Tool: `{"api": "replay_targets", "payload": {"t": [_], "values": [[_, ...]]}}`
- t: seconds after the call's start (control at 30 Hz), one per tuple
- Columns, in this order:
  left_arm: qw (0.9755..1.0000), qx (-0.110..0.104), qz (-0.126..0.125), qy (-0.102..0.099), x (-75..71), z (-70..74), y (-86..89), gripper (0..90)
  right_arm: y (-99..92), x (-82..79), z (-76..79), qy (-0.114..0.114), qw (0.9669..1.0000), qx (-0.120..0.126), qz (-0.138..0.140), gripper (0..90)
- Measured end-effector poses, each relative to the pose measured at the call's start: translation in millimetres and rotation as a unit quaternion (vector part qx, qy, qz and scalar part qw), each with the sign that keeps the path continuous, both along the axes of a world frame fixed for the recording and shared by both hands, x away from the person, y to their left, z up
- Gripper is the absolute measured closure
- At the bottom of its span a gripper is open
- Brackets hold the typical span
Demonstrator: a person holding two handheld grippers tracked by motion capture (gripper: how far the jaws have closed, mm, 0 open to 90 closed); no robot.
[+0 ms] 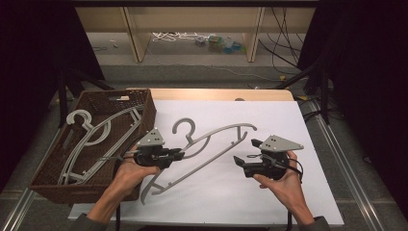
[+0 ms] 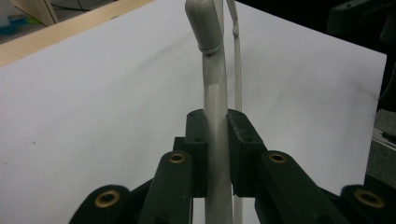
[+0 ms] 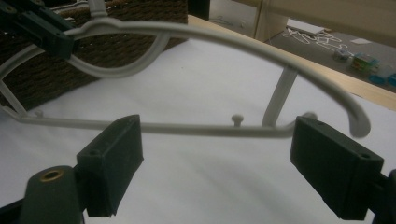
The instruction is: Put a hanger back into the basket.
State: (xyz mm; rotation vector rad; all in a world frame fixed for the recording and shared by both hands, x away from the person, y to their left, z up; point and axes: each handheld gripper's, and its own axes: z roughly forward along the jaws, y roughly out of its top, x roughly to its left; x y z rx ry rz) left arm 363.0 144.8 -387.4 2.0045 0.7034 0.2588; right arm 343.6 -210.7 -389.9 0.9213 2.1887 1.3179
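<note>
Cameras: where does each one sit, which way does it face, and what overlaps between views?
High view: fixed above the person's side, looking forward and down on the table; both forearms, left gripper and right gripper show.
Left gripper view: rides the left gripper, looking along its jaws, shut on the hanger.
Right gripper view: rides the right gripper, open jaws facing the hanger's bar and the basket.
Shared: all three show that grey hanger; the right gripper view also catches the left gripper clamped on it.
</note>
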Motion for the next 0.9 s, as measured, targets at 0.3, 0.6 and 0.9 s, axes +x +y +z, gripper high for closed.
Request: {"api": "replay_targets", "payload": {"t": [0.3,0.6,0.9], "values": [[0.9997,-0.021,0.015,-0.002,-1.8,11.5,10.7,79.8,-1.6,-10.0,-12.2,-0.023,0.9993,0.027,-0.006,17.8],[0.9980,-0.055,0.031,0.008,0.2,19.5,23.0,79.8,-5.7,-21.0,-21.7,-0.030,0.9988,0.039,-0.003,17.1],[0.9936,-0.101,0.043,0.027,0.6,41.0,37.7,79.8,-5.8,-24.9,-25.5,-0.022,0.9993,0.030,0.000,17.2]]}}
